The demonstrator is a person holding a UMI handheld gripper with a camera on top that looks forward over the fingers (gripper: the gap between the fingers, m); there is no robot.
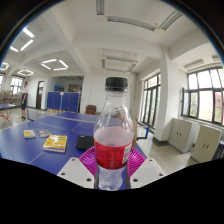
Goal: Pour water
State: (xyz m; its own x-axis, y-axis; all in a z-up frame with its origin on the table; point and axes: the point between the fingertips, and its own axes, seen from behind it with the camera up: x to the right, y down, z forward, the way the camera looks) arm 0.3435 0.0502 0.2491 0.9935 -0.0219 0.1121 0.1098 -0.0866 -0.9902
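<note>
Bottle [114, 135]: clear plastic, tall, narrow neck, rounded shoulders, ribbed lower body; upright, between the fingers, right at the gripper.
Cap [116, 84]: dark, screwed on top.
Contents: red liquid in the lower part, level about at mid-body; clear and empty-looking above.
Gripper [113, 165]: clenched on the bottle, white fingers at either side near the base.
Pads [90, 160]: magenta, rounded, pressed against the bottle's lower sides.
Table [20, 146]: blue, smooth and flat, ping-pong style, stretching left and far behind the bottle.
Book [55, 143]: yellow, flat, lying on the table left of the bottle.
Dark item [85, 142]: small, blackish, on the table between book and bottle; kind unclear.
Small objects [35, 133]: pale, far left on the table; too small to tell.
Far table [63, 101]: blue, folded upright against the far wall.
Door [40, 95]: dark, far left in the wall.
Windows [205, 95]: large, bright, dark-framed, along the right wall.
Cabinets [192, 138]: low, pale, beneath the right windows.
Ceiling [130, 35]: white, with long light strips.
Walls: white, plain.
</note>
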